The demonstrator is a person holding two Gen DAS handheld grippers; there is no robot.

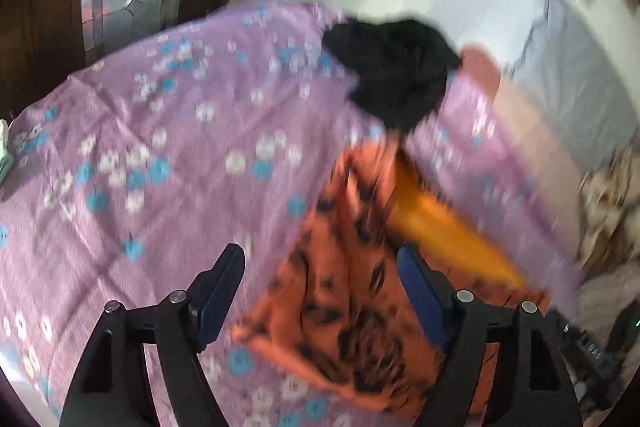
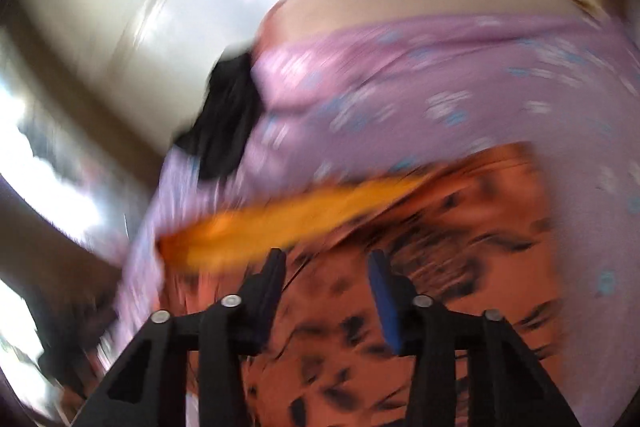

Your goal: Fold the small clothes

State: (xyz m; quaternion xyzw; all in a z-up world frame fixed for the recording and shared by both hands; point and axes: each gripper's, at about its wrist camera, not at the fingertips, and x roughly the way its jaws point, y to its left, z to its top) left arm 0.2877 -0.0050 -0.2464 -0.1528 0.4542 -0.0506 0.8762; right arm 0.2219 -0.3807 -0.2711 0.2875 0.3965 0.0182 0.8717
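Observation:
An orange garment with black markings (image 1: pixel 352 291) lies on the purple flowered sheet (image 1: pixel 160 131), with a plain yellow-orange band (image 1: pixel 448 227) along its far side. My left gripper (image 1: pixel 320 271) is open just above the garment's left part. In the blurred right wrist view the same garment (image 2: pixel 460 251) fills the lower frame, with the yellow-orange band (image 2: pixel 288 223) across it. My right gripper (image 2: pixel 328 271) is open over it and holds nothing. A crumpled black garment (image 1: pixel 396 71) lies at the sheet's far edge and also shows in the right wrist view (image 2: pixel 228 123).
The sheet covers a bed whose far edge (image 1: pixel 516 115) drops to a pale floor. A grey cloth (image 1: pixel 572 75) lies beyond it. A mottled brown and white fabric (image 1: pixel 612 203) sits at the right. Dark wooden furniture (image 1: pixel 36 27) stands at the left.

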